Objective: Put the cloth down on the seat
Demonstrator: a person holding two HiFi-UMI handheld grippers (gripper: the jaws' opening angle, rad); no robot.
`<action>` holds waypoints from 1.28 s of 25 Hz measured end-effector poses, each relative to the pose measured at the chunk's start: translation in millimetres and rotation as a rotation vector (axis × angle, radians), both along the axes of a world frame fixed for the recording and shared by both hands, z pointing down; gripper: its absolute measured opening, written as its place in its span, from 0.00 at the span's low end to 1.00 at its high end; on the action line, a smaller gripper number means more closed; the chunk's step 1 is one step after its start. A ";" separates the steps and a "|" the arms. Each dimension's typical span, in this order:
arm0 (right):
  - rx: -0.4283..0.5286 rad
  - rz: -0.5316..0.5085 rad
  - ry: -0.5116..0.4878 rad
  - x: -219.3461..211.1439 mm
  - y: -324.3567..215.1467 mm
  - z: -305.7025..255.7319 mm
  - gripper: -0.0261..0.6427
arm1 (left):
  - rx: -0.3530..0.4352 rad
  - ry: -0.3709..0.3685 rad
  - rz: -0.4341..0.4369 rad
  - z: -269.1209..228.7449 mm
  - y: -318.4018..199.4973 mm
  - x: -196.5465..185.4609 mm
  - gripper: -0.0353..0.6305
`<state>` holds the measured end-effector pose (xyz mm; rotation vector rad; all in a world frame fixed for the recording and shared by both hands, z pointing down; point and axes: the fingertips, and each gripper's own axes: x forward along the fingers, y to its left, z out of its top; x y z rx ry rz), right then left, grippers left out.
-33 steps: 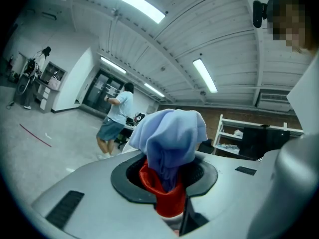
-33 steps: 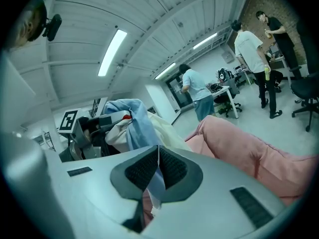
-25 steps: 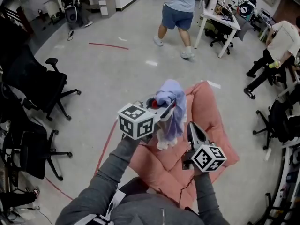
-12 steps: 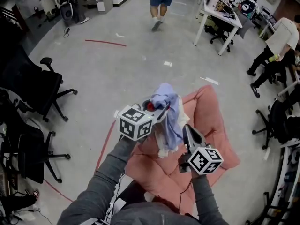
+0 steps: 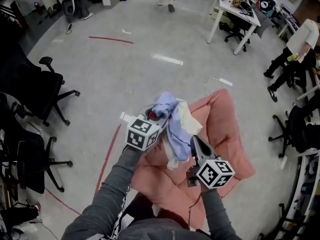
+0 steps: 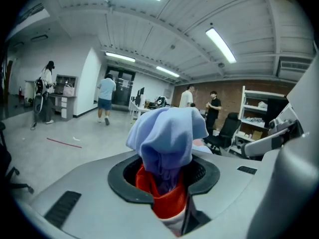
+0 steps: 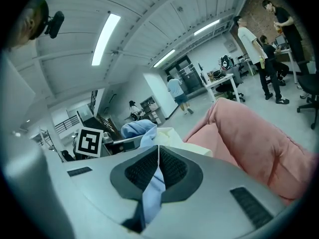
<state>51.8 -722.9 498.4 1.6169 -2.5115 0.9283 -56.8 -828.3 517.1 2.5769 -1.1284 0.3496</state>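
Cloth (image 5: 171,126): light blue, thin and soft, with a cream-white layer beside it; bunched into a rounded knot at the top, hanging in loose folds below.
Place of cloth: held up between both grippers, over the pink cushioned seat (image 5: 227,134); cannot tell whether the lowest folds touch the cushion.
Left gripper (image 5: 160,114): clamped on the bunched top of the cloth, with a red patch (image 6: 167,198) just under the blue; jaws just opening a little, cloth pressed between them.
Right gripper (image 5: 193,140): jaws drawn together on a thin blue strip of the cloth, lower than the knot and to its right.
Head view only: the whole wrinkled outline of the seat on the grey floor (image 5: 125,79); black office chairs (image 5: 37,91) at the left; a red tape line (image 5: 111,39) farther off.
Left gripper view only: the knot close up, puffed above the jaws; people (image 6: 213,108) standing near white shelving (image 6: 259,116).
Right gripper view only: the pinched strip running down between the ribbed pads; the left gripper's marker cube (image 7: 88,142) behind; the seat's raised pink edge at the right.
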 end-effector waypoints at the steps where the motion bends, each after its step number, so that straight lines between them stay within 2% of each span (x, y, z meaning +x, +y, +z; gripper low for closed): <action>1: -0.004 -0.003 0.000 0.1 1.1 1.1 0.06 | -0.001 -0.020 -0.005 5.4 -0.8 -1.4 0.27; 3: -0.010 -0.008 -0.001 0.9 2.9 3.7 0.06 | -0.008 -0.033 -0.010 13.8 -2.0 -2.1 0.28; 8: -0.013 -0.022 -0.012 -3.9 3.8 3.8 0.06 | -0.021 -0.007 -0.021 17.1 -1.2 -4.4 0.29; 20: 0.016 -0.039 -0.016 -17.9 8.9 -8.1 0.06 | -0.032 -0.036 -0.062 16.0 9.1 -24.6 0.36; 32: 0.030 -0.035 -0.019 -21.1 25.6 -11.0 0.06 | 0.023 -0.128 -0.153 11.2 15.8 -50.8 0.64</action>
